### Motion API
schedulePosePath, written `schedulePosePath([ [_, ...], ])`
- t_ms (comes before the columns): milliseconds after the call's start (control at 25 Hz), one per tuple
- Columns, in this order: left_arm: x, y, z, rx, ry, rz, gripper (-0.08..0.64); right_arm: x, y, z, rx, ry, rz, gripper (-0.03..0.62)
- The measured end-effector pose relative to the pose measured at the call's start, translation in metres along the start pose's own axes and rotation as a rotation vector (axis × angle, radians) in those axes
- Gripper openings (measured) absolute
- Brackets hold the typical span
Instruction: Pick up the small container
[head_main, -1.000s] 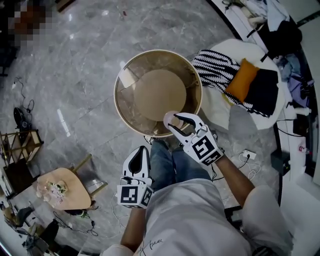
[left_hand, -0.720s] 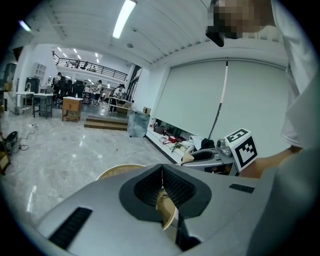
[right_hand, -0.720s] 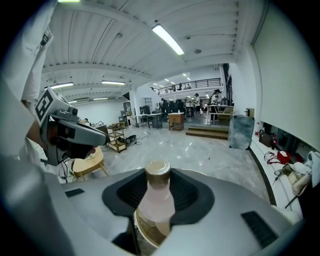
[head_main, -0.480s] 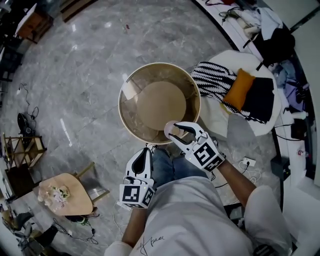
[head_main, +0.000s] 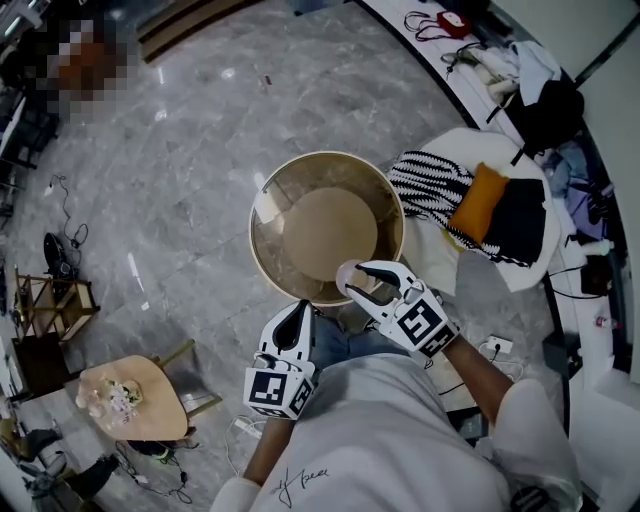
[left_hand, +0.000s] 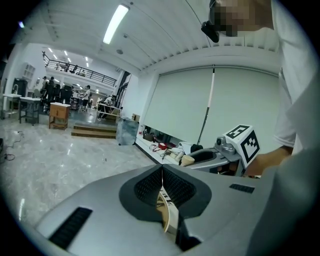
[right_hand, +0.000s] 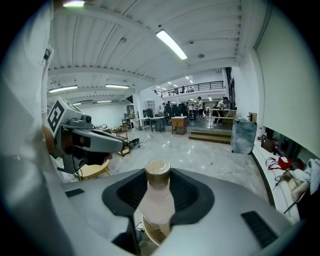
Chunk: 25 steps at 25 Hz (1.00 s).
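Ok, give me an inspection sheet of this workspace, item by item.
Surface: round table, nothing seen on it.
Job's things: small pink bottle with gold cap, held by the table's near edge.
Clutter: striped blanket and orange cushion on a chair; small side table.
Grippers: right gripper shut on the bottle; left gripper shut, empty.
Cables: white power strip on floor.
Surroundings: grey marble floor.
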<state>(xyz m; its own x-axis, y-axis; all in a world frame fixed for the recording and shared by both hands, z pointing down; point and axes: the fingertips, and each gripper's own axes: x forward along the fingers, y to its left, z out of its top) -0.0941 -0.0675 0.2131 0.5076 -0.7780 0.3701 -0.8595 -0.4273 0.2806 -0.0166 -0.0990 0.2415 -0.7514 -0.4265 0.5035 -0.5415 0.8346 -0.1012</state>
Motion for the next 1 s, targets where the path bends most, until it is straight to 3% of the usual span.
schedulePosePath([
  [1000, -0.011, -0.009, 0.066, 0.073, -0.098, -0.043, 0.017, -0.043, 0.016, 0.083, -0.021, -0.101, -0.005, 0.149],
])
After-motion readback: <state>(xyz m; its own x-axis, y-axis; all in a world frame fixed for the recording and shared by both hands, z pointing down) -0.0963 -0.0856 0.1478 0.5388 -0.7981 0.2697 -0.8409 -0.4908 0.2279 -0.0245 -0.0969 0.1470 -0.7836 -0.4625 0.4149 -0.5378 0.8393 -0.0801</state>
